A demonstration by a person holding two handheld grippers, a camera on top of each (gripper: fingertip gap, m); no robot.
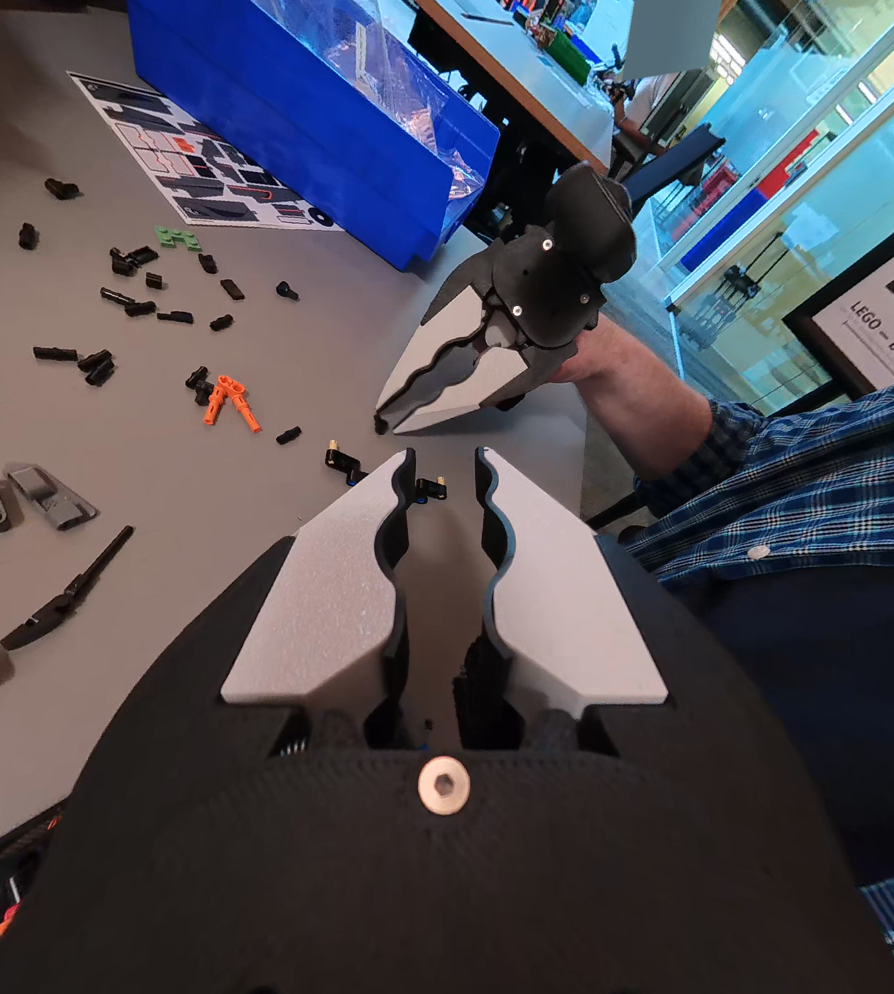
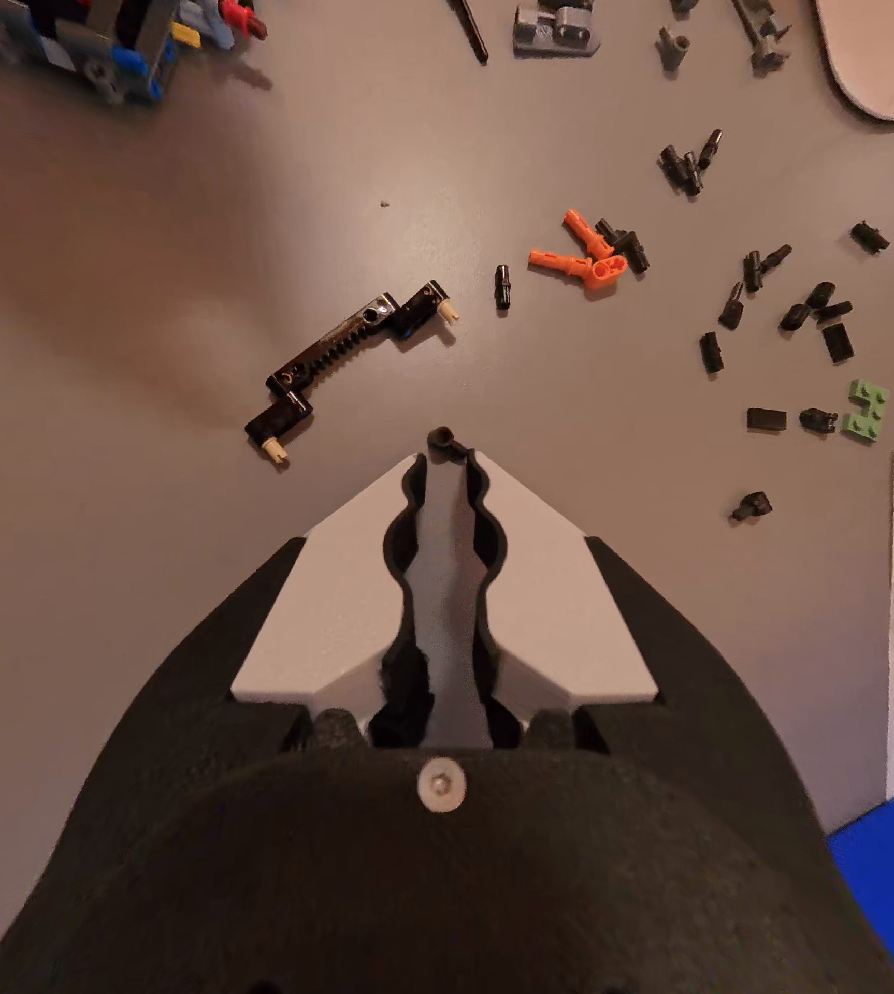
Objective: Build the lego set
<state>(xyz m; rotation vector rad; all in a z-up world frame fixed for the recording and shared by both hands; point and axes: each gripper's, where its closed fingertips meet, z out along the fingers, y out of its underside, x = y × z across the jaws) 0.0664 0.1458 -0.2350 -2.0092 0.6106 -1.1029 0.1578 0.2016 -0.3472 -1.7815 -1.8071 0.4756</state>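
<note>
My left gripper [image 1: 445, 457] is open and holds nothing. It hovers low over a black toothed rack assembly [image 1: 345, 462] with tan pins, which lies on the grey table [image 1: 272, 538]. One end of the assembly [image 1: 431, 487] shows between my fingertips, untouched. The whole assembly shows in the right wrist view [image 2: 337, 352]. My right gripper [image 2: 445, 457] is slightly open. A small black pin [image 2: 442, 438] lies on the table just beyond its tips, against the right fingertip and not pressed between the pads. The left wrist view shows the right gripper [image 1: 388, 425] with that pin [image 1: 380, 426] at its tip.
Loose black pins, two orange connectors [image 1: 229, 400] and a green plate [image 1: 178, 239] are scattered to the left. Grey parts [image 1: 30, 500], a sticker sheet [image 1: 186, 161] and a blue bin [image 1: 299, 123] lie beyond. A partly built model [image 2: 84, 48] stands far left. A plaid sleeve [image 1: 757, 484] is at the table edge. Across from one pair of fingers to the other is roughly 15 centimeters. Measured from the fingertips, the green plate [image 1: 178, 239] is 20 centimeters or so from the right gripper and 25 centimeters from the left. Seen from the right wrist view [image 2: 863, 412] as well.
</note>
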